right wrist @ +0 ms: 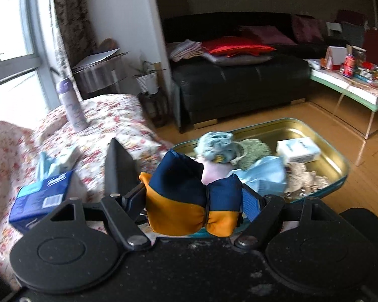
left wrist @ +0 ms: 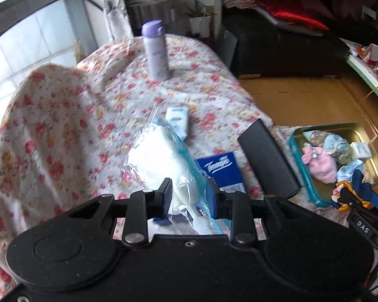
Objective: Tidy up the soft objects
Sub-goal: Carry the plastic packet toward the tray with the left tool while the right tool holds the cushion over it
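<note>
1. Left wrist view: the left claw (left wrist: 190, 196) is clamped on a clear plastic packet (left wrist: 161, 151) of white contents, over the floral-clothed desk (left wrist: 63, 115). A blue "Tempo" tissue pack (left wrist: 220, 167) lies beneath, half hidden.
2. Right wrist view: the right claw (right wrist: 194, 198) grips a navy-and-orange fabric bow (right wrist: 189, 196) at the near edge of the gold tin tray (right wrist: 322, 146); writing on the white pack (right wrist: 298, 149) inside is blurred.

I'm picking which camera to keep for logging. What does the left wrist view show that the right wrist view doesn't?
Only the left wrist view: the left gripper shut on a clear plastic packet of white material, and a pink soft item plainly visible in the tin.
Only the right wrist view: the right gripper clamping a navy-and-orange fabric bow, plus the full sofa.
Both: the gold tin tray, the blue tissue pack, the purple bottle and the floral cloth.
</note>
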`<state>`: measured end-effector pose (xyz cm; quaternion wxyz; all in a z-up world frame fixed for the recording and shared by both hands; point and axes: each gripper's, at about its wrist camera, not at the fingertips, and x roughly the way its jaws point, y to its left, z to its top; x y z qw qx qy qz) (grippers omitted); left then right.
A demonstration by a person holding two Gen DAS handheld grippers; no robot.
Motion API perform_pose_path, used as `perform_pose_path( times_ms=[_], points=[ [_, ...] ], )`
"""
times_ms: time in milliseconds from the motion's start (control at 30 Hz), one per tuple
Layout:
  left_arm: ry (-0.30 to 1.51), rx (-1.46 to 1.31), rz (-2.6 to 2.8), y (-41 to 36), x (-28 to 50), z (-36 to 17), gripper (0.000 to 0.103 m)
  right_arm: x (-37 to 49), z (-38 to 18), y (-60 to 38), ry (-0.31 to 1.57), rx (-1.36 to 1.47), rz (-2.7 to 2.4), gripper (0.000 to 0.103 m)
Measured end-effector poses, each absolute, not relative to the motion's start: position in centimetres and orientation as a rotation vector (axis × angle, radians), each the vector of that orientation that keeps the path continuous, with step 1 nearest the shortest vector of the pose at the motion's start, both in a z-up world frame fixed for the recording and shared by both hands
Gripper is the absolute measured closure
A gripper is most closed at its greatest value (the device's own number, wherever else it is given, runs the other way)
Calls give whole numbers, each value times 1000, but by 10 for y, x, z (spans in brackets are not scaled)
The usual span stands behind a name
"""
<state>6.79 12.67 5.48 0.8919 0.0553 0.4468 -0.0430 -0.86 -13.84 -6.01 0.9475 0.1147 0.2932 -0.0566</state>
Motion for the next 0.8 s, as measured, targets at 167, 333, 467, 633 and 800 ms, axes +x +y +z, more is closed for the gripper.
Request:
perform_pose_path(
  times_ms=[167,333,467,633,800],
  points=[
    [901,158,-151,95,76,61,75,-1,-60,-155,588,244,-172,26],
    [886,205,-208,64,81,61,75,9,-56,-177,556,233,-252,26],
    [885,233,-249,40,84,61,75,24,-57,-197,543,210,-357,26],
    [888,284,-296,8,89,59,75,47,-59,-223,578,161,-530,26],
    [891,328,-339,-24,98,53,75,66,-69,-244,634,172,-630,26]
  ],
)
